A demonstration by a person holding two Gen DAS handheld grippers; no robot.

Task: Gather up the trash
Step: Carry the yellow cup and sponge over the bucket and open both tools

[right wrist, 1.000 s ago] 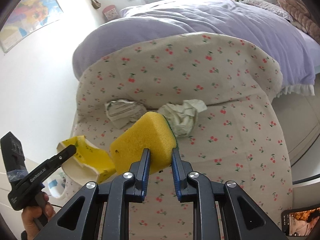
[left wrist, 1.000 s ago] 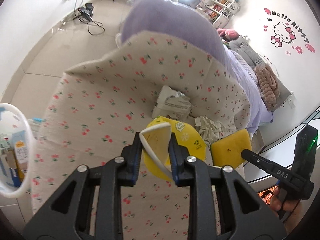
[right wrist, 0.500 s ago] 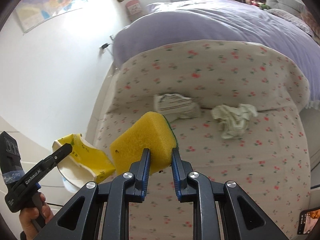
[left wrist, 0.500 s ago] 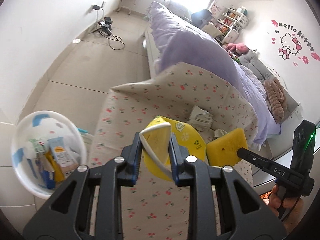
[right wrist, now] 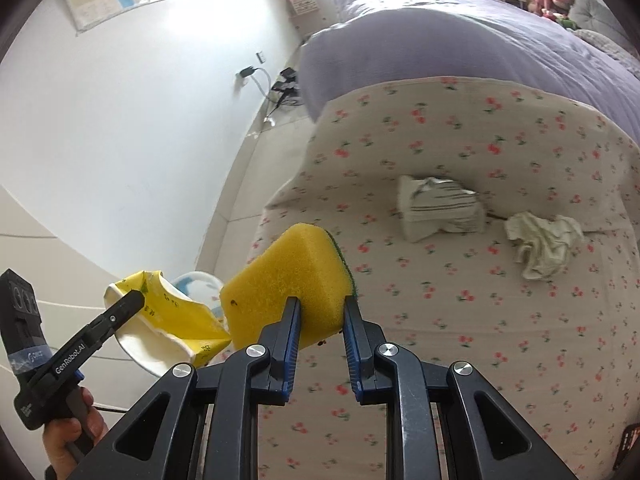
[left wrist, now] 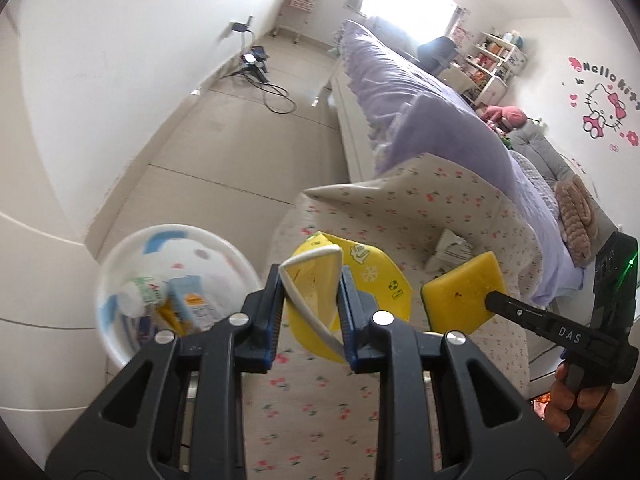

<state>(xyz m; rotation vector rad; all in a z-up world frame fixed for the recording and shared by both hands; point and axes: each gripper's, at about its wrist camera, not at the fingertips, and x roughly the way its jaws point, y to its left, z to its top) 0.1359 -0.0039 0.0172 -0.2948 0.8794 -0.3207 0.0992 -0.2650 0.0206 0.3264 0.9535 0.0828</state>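
My left gripper (left wrist: 311, 300) is shut on a crushed yellow paper cup (left wrist: 320, 300), held above the cherry-print sheet's left edge. The cup also shows in the right wrist view (right wrist: 172, 320). My right gripper (right wrist: 318, 320) is shut on a yellow sponge with a green back (right wrist: 284, 292); the sponge shows in the left wrist view (left wrist: 464, 294) just right of the cup. A white round trash bin (left wrist: 120, 280) with cartons inside stands on the floor, left of and below the cup. A crumpled striped paper (right wrist: 438, 208) and a crumpled pale tissue (right wrist: 540, 240) lie on the sheet.
The cherry-print sheet (right wrist: 480, 340) covers a bed end, with a purple duvet (right wrist: 460, 40) behind. Beige tiled floor (left wrist: 240, 140) lies left of the bed, with cables and a power strip (left wrist: 256, 60) by the white wall.
Both grippers have swung left with their loads, away from the sheet's middle. The white bin has come fully into the left wrist view and now sits close beside the cup.
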